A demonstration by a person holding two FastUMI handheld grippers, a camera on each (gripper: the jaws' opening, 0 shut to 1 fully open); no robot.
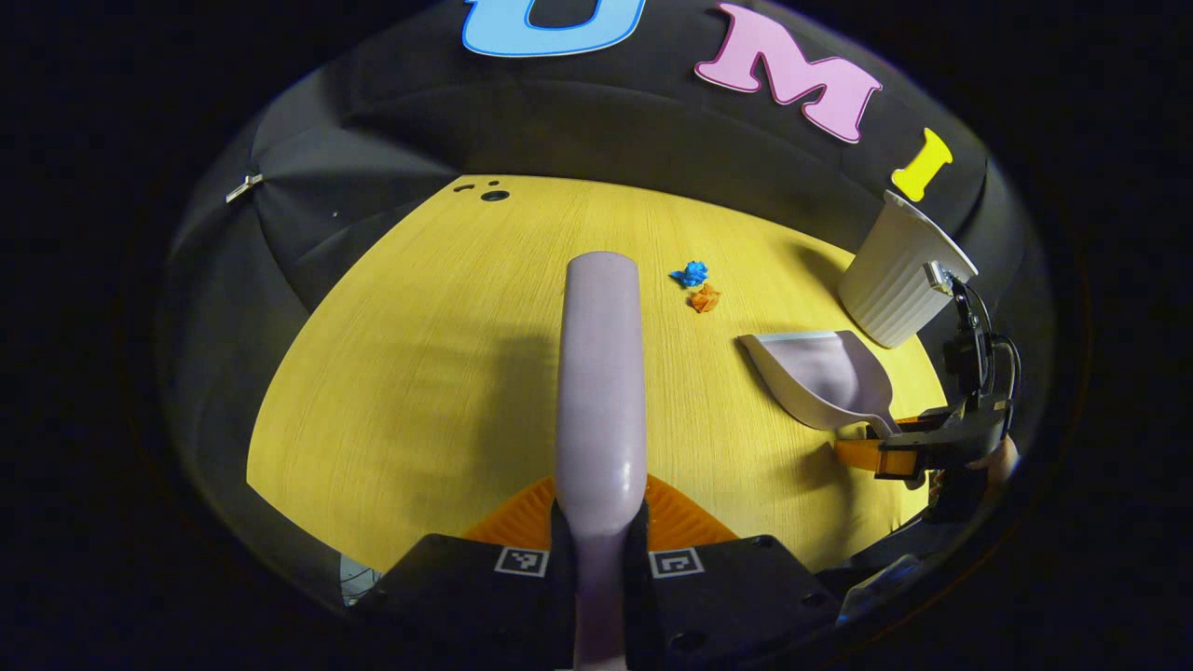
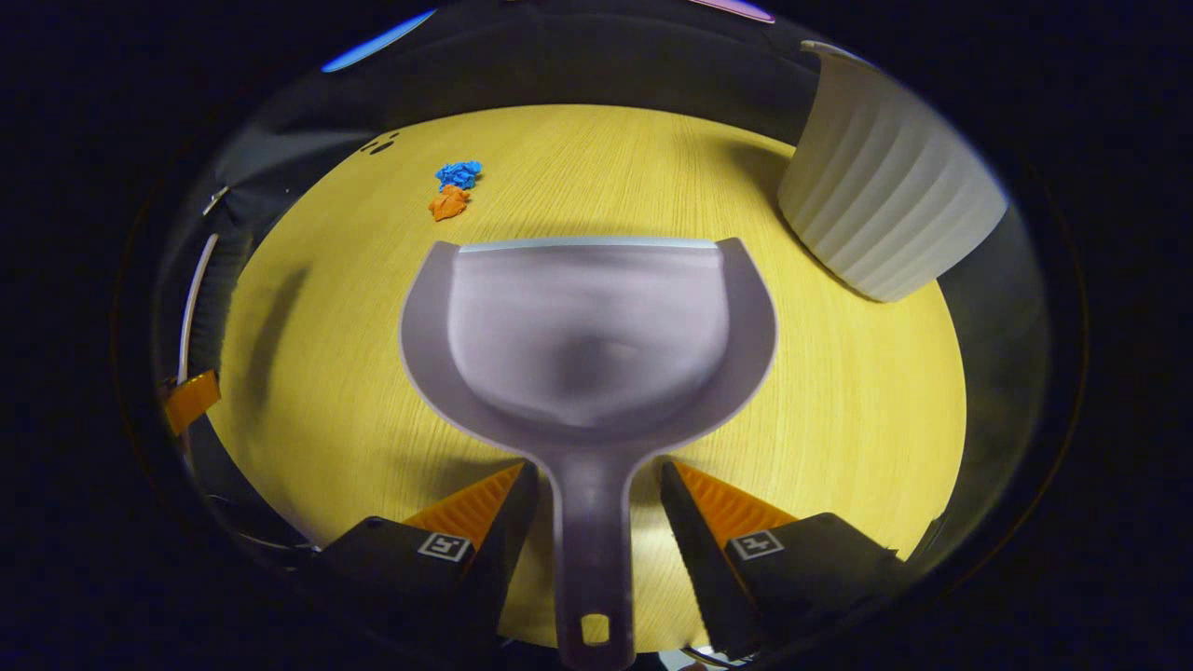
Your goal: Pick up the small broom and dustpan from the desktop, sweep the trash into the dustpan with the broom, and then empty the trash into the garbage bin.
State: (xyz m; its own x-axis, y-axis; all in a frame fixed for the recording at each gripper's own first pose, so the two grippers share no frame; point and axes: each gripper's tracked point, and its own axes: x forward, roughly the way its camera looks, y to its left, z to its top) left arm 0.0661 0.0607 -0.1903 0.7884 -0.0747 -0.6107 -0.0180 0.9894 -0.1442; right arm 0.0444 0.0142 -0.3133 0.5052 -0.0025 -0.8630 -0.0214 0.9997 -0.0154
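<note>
My left gripper (image 1: 599, 508) is shut on the lilac broom (image 1: 601, 373), whose long body points away from me over the yellow desktop (image 1: 419, 373). The lilac dustpan (image 2: 587, 335) lies flat on the desktop, mouth facing away. Its handle (image 2: 589, 550) runs between the fingers of my right gripper (image 2: 596, 471), which stands open with a gap on each side. Beyond the pan's far left lie a blue paper scrap (image 2: 459, 173) and an orange one (image 2: 449, 202). In the left gripper view the dustpan (image 1: 820, 377) sits right of the broom, with the right gripper (image 1: 918, 452) at its handle.
A white ribbed garbage bin (image 2: 885, 205) stands at the desktop's far right, close behind the dustpan; in the left gripper view the bin (image 1: 899, 280) is beyond the pan. The two scraps (image 1: 697, 286) lie between broom and bin. Small dark holes (image 1: 494, 195) mark the far edge.
</note>
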